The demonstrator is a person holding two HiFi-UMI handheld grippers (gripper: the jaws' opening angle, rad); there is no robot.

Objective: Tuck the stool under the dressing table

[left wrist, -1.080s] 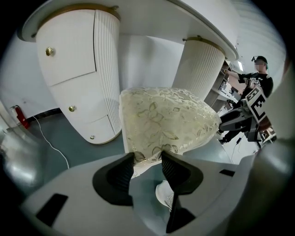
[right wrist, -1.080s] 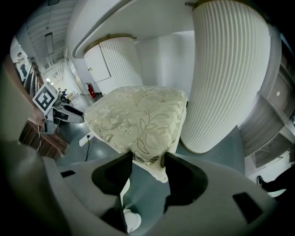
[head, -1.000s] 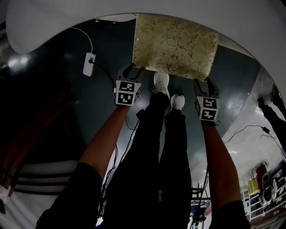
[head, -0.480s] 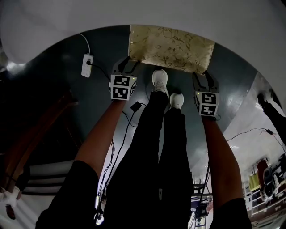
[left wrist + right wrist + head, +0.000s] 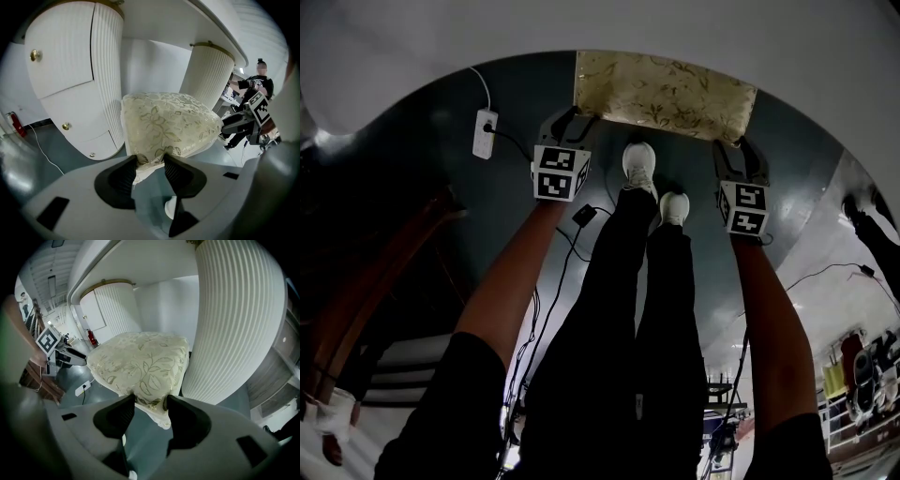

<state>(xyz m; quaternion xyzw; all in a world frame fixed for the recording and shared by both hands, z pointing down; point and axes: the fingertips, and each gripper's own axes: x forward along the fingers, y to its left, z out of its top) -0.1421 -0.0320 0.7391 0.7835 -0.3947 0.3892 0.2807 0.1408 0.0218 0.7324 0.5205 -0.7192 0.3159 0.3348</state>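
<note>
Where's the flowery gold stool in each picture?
Head view: stool top middle, at the tabletop's edge.
Left gripper view: stool in the centre, hem pinched in the tongs of the left gripper.
Right gripper view: stool in the centre, hem pinched in the tongs of the right gripper.
Shared landmark: the white dressing table, above or beside the stool everywhere.

The gold-patterned stool (image 5: 664, 95) lies partly under the white dressing table (image 5: 600, 28). The left gripper (image 5: 574, 122) and right gripper (image 5: 735, 150) touch its near corners, white shoes (image 5: 638, 161) between them.
</note>
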